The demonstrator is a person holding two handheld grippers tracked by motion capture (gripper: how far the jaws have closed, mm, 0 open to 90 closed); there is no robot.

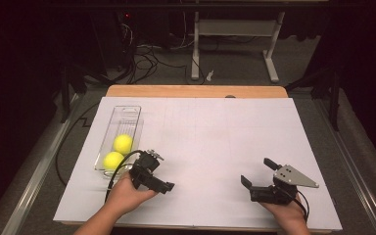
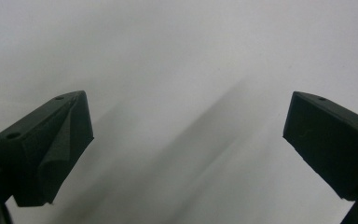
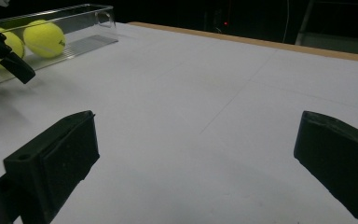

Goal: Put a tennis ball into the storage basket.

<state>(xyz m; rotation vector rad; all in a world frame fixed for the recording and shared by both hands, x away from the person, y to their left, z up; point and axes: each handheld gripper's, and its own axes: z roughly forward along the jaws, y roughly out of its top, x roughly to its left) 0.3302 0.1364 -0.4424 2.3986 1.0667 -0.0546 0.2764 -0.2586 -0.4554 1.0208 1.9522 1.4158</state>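
Two yellow tennis balls [image 1: 123, 143] [image 1: 112, 160] lie in the near end of a long clear plastic tray [image 1: 125, 111] at the left of the white table sheet. Just right of the tray's near end, a hand holds my left gripper [image 1: 159, 174] low over the sheet, angled right. In the left gripper view its jaws [image 2: 186, 130] stand wide apart over bare white paper. My right gripper [image 1: 258, 172] rests near the front right edge, open and empty, facing the balls [image 3: 44, 37] and tray [image 3: 86, 44] across the sheet. Its jaws [image 3: 196, 144] frame bare paper.
The white sheet [image 1: 210, 137] covers a wooden table whose far edge [image 1: 196, 91] shows bare. Beyond it are dark floor, cables and a white desk frame [image 1: 235, 29]. A black jaw of the left gripper [image 3: 9, 63] shows beside the tray in the right gripper view.
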